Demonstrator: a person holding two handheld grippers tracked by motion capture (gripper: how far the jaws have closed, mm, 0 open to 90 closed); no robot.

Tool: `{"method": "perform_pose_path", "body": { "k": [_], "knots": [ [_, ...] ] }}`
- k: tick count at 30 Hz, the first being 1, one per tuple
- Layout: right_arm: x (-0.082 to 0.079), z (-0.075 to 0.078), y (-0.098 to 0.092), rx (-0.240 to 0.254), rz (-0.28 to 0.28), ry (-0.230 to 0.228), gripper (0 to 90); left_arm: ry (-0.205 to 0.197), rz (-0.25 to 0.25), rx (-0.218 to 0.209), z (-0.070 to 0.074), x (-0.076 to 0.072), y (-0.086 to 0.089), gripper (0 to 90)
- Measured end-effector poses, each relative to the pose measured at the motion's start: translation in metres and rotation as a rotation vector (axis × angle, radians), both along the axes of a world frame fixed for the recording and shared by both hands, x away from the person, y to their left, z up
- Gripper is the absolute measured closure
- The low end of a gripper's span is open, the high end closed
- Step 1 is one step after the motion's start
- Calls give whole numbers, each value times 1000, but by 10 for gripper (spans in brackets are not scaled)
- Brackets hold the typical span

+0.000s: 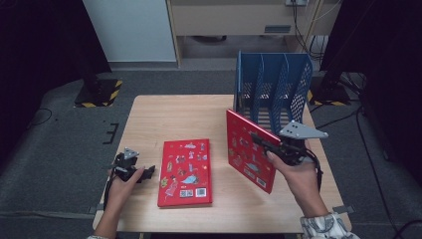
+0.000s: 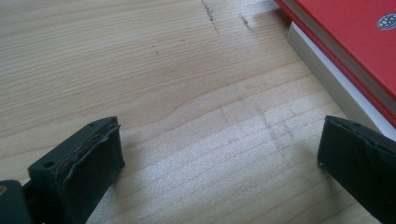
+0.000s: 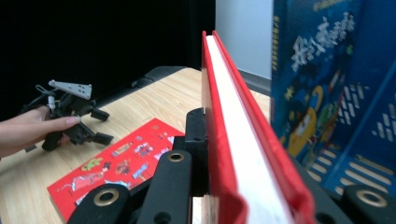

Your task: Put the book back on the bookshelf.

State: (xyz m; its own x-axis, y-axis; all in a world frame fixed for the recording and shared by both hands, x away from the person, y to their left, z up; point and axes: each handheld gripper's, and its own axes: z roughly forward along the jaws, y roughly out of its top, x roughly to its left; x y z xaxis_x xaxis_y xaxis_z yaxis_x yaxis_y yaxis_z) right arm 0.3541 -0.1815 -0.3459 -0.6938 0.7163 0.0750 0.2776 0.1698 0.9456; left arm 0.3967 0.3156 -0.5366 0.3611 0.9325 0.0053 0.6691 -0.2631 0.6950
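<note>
A red picture book (image 1: 185, 172) lies flat on the wooden table (image 1: 164, 114), left of centre. A second red book (image 1: 247, 149) stands upright on its lower edge in front of the blue file rack (image 1: 273, 84), tilted a little. My right gripper (image 1: 261, 140) is shut on its upper right edge. The right gripper view looks along that book's page edge (image 3: 224, 116), clamped between the jaws of my right gripper (image 3: 229, 140). My left gripper (image 1: 148, 172) rests on the table just left of the flat book. Its jaws are open in the left gripper view (image 2: 219, 158), with nothing between them and the flat book's corner (image 2: 355, 42) nearby.
The blue rack has several mesh dividers, and a blue book (image 3: 317, 70) stands in one slot. In the right gripper view, the left gripper (image 3: 102, 126) and the hand holding it sit beyond the flat red book (image 3: 126, 163). Dark floor and stands surround the table.
</note>
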Motion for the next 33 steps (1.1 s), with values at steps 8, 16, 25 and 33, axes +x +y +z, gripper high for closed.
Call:
{"method": "perform_pose_path", "body": {
  "k": [8, 16, 25, 33],
  "knots": [
    [-5, 0, -15, -3, -28, 12, 792, 0, 0, 0, 0, 0, 0, 0],
    [-6, 5, -21, 5, -35, 24, 792, 0, 0, 0, 0, 0, 0, 0],
    [-9, 20, -28, -9, -60, 22, 792, 0, 1, 0, 0, 0, 0, 0],
    [-14, 53, -30, 2, -57, 30, 792, 1, 2, 0, 0, 0, -1, 0]
  ]
}}
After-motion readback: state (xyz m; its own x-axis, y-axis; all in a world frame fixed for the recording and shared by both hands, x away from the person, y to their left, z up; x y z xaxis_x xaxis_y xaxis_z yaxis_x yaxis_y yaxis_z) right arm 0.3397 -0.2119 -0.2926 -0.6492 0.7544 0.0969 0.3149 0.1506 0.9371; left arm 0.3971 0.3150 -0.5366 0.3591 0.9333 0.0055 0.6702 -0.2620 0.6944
